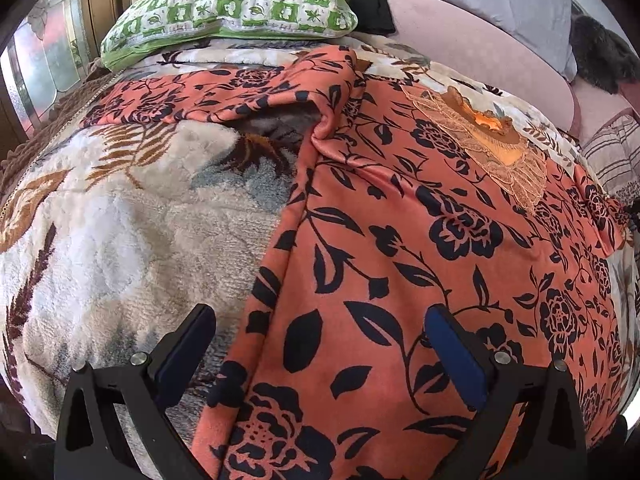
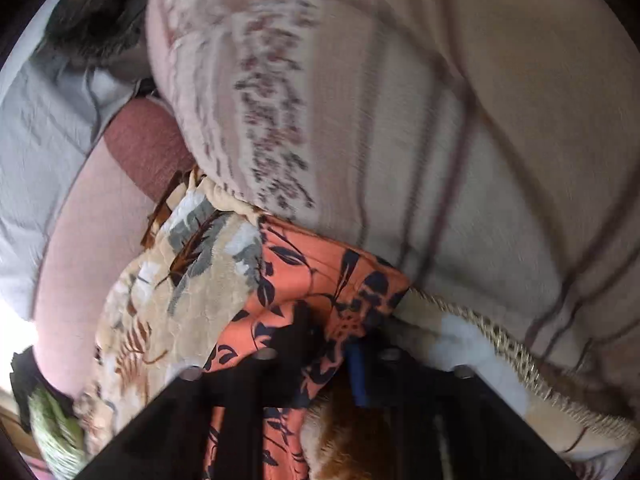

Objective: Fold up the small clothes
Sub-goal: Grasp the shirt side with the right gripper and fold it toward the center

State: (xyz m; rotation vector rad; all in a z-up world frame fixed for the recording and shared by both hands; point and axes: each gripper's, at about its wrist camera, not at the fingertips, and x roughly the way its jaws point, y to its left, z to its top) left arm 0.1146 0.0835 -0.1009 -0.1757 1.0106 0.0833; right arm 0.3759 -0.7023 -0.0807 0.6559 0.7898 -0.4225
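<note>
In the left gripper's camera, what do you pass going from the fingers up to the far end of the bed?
left gripper → orange flowered garment → fluffy leaf-print blanket → green checked pillow

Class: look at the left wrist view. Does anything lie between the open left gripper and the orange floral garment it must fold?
Nothing visible does. The left gripper hangs open directly above the orange floral garment, which lies spread on the plush blanket. The green checked pillow sits well beyond it.
</note>
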